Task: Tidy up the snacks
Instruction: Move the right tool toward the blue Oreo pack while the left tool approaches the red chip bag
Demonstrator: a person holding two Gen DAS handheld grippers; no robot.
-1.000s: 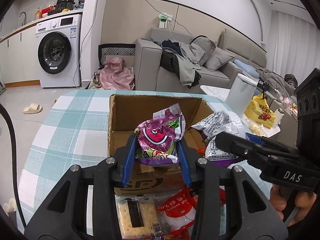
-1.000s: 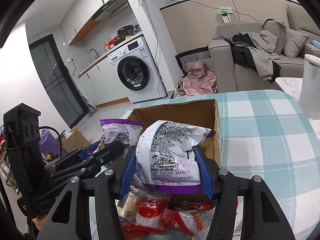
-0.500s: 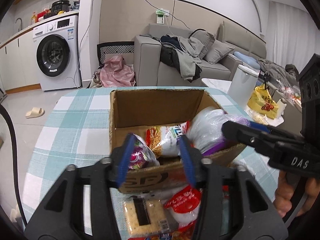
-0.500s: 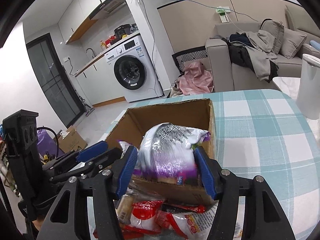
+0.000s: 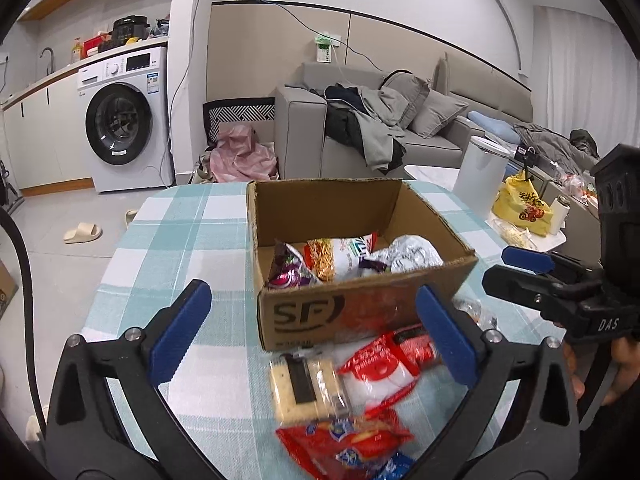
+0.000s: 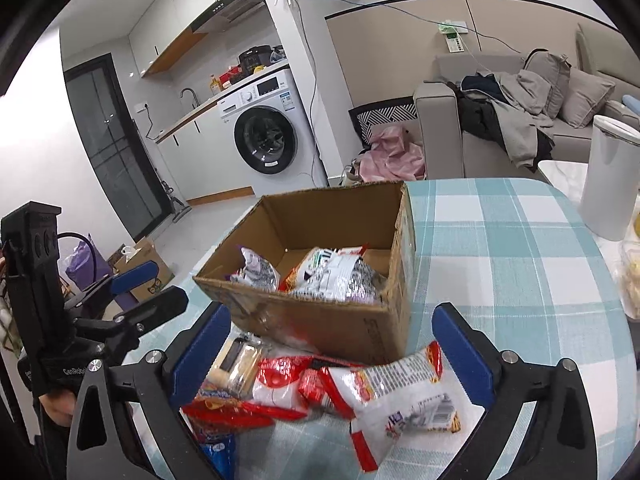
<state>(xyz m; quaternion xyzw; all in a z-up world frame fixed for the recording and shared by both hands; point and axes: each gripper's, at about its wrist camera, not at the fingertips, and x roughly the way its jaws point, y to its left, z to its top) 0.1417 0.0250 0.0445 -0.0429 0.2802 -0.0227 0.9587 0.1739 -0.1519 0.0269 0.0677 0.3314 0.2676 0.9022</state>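
Observation:
An open cardboard box (image 5: 360, 312) (image 6: 320, 328) stands on the checked tablecloth. Inside it lie a purple bag (image 5: 286, 270) (image 6: 256, 270), a noodle pack (image 5: 336, 256) and a silver bag (image 5: 412, 254) (image 6: 340, 280). My left gripper (image 5: 311, 289) hovers just in front of the box, its jaws opening wide and gripping nothing. My right gripper (image 6: 332, 308) is beside it, its jaws also opening and free of any snack. Loose on the cloth below them lie a cracker pack (image 5: 308, 384) (image 6: 236, 364), a red-and-white pack (image 5: 384, 364) (image 6: 400, 396) and a red bag (image 5: 348, 444) (image 6: 224, 408).
A white canister (image 5: 480, 172) (image 6: 608, 176) and a yellow bag (image 5: 524, 208) stand on a low table to the right. The teal checked cloth (image 5: 180, 248) stretches left of the box. A sofa and a washing machine stand beyond the table.
The left gripper let go of the purple bag and the right gripper of the silver bag; both bags now lie in the box. Both grippers opened wide and drew back from it.

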